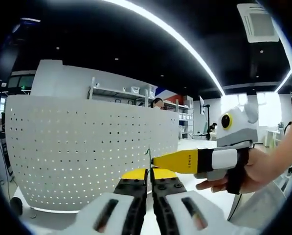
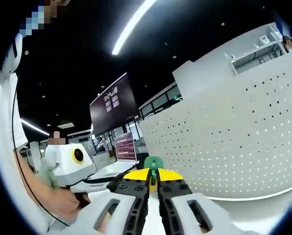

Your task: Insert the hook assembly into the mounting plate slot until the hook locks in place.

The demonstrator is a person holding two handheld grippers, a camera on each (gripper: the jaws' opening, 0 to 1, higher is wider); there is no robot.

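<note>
The mounting plate is a tall white perforated board (image 1: 87, 147), standing upright ahead and to the left of my left gripper (image 1: 149, 172). That gripper's yellow-tipped jaws are shut on a thin green hook assembly (image 1: 147, 155) that sticks up between them. My right gripper (image 1: 155, 160) reaches in from the right and its yellow tip meets the same piece. In the right gripper view, my right gripper (image 2: 153, 174) is shut on the green hook assembly (image 2: 153, 163). The perforated board (image 2: 234, 147) curves across the right, a short gap beyond the hook. My left gripper (image 2: 117, 182) comes in from the left.
A hand (image 1: 256, 169) holds the right gripper, and a bare forearm (image 2: 38, 193) runs along the left. Shelving (image 1: 121, 93) and a person (image 1: 158, 103) stand behind the board. A large dark screen (image 2: 114, 105) and a laptop (image 2: 125, 147) lie beyond the white tabletop (image 1: 194, 146).
</note>
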